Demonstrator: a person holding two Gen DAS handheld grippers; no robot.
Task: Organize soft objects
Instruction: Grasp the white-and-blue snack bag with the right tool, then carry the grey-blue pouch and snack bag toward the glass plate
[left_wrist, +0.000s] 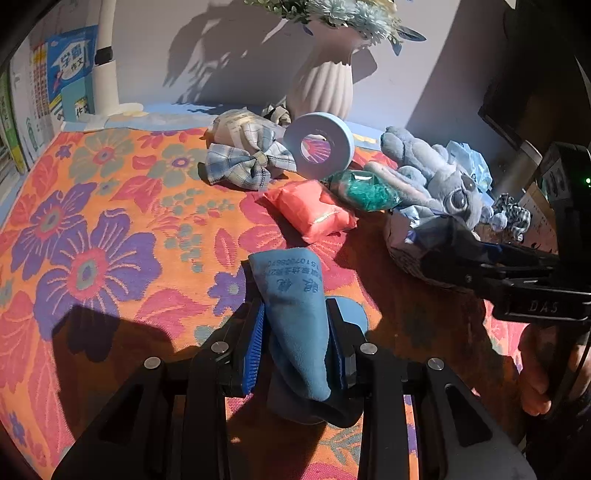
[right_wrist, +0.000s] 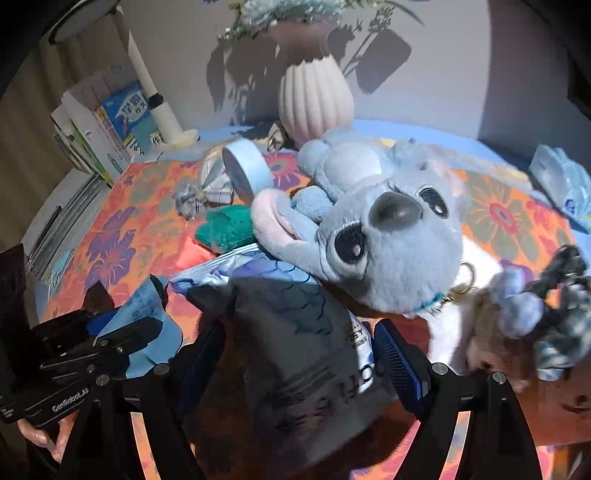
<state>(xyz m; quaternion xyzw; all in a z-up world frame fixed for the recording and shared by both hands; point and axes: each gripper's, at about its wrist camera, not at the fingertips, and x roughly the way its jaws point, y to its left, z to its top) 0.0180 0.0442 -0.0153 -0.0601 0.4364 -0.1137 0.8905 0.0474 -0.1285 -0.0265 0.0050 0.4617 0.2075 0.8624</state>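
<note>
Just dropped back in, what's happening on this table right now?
A person is sorting soft items on the floral cloth with two handheld claws. The left claw is shut on a folded blue cloth. The right claw stands open around a printed packet that lies against the blue plush toy; its pads are not pressing on it. A red pouch, plaid bow and tape roll wait farther back.

Open floral orange cloth (left_wrist: 92, 229) covers the bench's left half, offering clear passage. To the right, a red soft packet (left_wrist: 314, 212), blue tape roll (left_wrist: 318, 144), grey-blue plush toy (right_wrist: 384, 236) and ribbed white vase (left_wrist: 321, 85) crowd the way.
</note>
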